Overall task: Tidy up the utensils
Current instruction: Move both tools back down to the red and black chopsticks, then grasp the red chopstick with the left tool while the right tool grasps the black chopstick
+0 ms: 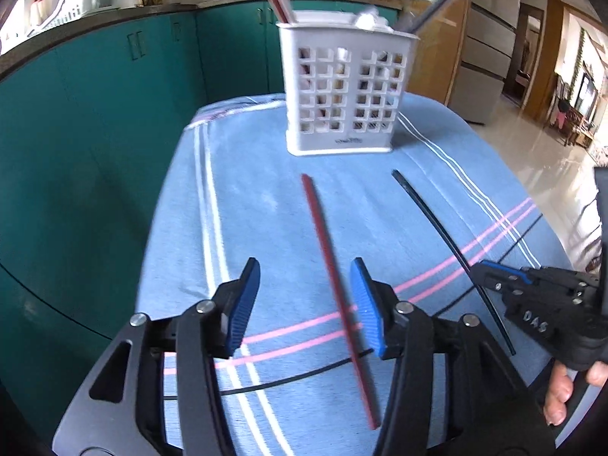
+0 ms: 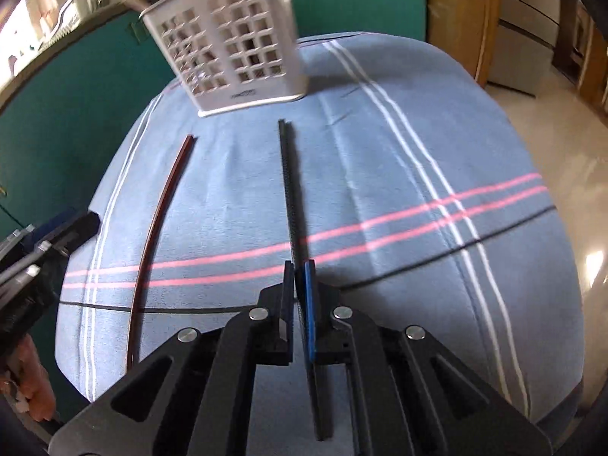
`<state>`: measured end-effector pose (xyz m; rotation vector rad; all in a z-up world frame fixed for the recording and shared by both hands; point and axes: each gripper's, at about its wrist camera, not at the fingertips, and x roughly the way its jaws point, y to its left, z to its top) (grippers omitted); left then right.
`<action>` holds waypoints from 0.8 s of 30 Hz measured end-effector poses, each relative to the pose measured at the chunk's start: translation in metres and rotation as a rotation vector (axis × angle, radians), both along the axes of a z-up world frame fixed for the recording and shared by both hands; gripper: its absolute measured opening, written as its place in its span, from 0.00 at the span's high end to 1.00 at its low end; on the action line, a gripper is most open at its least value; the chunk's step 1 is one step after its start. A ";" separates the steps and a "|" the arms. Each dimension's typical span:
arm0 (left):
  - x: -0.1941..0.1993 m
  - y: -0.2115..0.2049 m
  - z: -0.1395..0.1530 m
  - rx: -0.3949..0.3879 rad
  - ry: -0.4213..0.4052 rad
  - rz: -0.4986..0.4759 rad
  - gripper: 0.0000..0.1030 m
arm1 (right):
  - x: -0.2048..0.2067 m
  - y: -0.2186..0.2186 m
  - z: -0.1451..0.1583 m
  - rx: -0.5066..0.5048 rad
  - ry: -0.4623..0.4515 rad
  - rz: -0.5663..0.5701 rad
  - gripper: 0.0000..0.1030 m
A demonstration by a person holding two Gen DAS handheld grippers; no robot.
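ahead of each claw the white basket [image 1: 342, 91] holds some utensils; right claw [image 2: 299, 266] pinches the black chopstick [image 2: 288, 190], left claw [image 1: 306, 277] gapes around the red chopstick [image 1: 326, 250]

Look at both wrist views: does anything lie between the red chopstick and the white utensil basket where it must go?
Nothing visible does. Only bare blue cloth lies between the red chopstick and the white basket. The black chopstick lies off to one side, in the right gripper. The open left gripper straddles the red one.
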<state>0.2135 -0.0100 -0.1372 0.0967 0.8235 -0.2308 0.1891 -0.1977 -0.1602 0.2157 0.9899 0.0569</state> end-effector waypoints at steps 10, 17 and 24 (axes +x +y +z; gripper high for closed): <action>0.003 -0.021 -0.024 0.045 0.052 -0.029 0.48 | -0.003 -0.004 -0.003 -0.007 0.009 -0.009 0.82; 0.006 -0.022 -0.033 0.067 0.088 -0.028 0.71 | -0.004 0.000 -0.003 -0.023 0.004 0.001 0.81; 0.006 -0.022 -0.037 0.071 0.102 -0.024 0.82 | -0.004 0.003 -0.002 -0.044 -0.001 0.008 0.79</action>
